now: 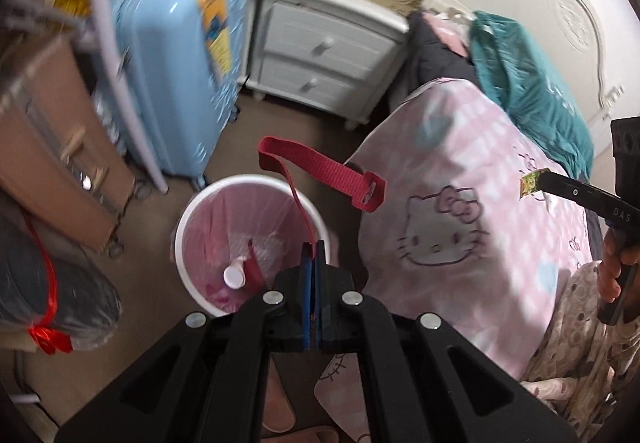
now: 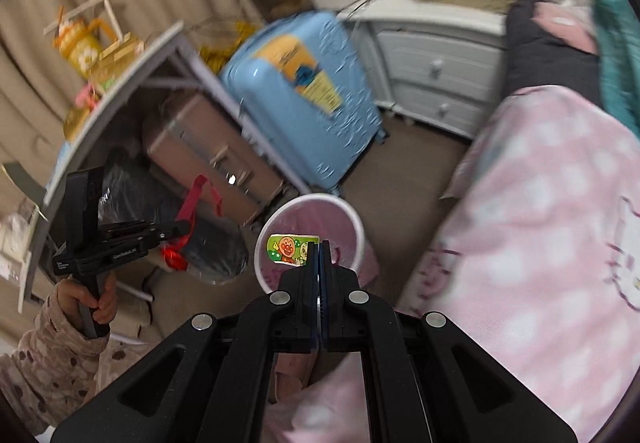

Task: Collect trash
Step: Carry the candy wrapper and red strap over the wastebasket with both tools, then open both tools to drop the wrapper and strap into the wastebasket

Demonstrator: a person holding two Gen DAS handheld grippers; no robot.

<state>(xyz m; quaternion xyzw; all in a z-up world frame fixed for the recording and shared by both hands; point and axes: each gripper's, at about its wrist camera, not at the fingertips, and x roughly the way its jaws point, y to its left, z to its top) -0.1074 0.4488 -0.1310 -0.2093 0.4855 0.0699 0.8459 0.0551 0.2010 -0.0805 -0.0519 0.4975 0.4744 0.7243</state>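
My left gripper (image 1: 313, 245) is shut on a red webbing strap (image 1: 320, 171) that loops up and out above the white trash bin (image 1: 188, 215) with a pink liner. A white bottle (image 1: 234, 275) and red scrap lie in the bin. My right gripper (image 2: 320, 245) is shut on a small green cartoon wrapper (image 2: 290, 249), held above the same bin (image 2: 358, 227). The right gripper (image 1: 538, 179) with the wrapper (image 1: 530, 183) also shows over the bed in the left wrist view. The left gripper (image 2: 186, 229) with the strap (image 2: 194, 195) shows at the left in the right wrist view.
A bed with a pink Hello Kitty blanket (image 1: 460, 211) is on the right. A blue suitcase (image 1: 176, 75), a white nightstand (image 1: 320, 55), a brown case (image 1: 52, 147) and a bagged bundle (image 1: 48, 307) stand around the bin on brown carpet. A desk (image 2: 120, 83) is at left.
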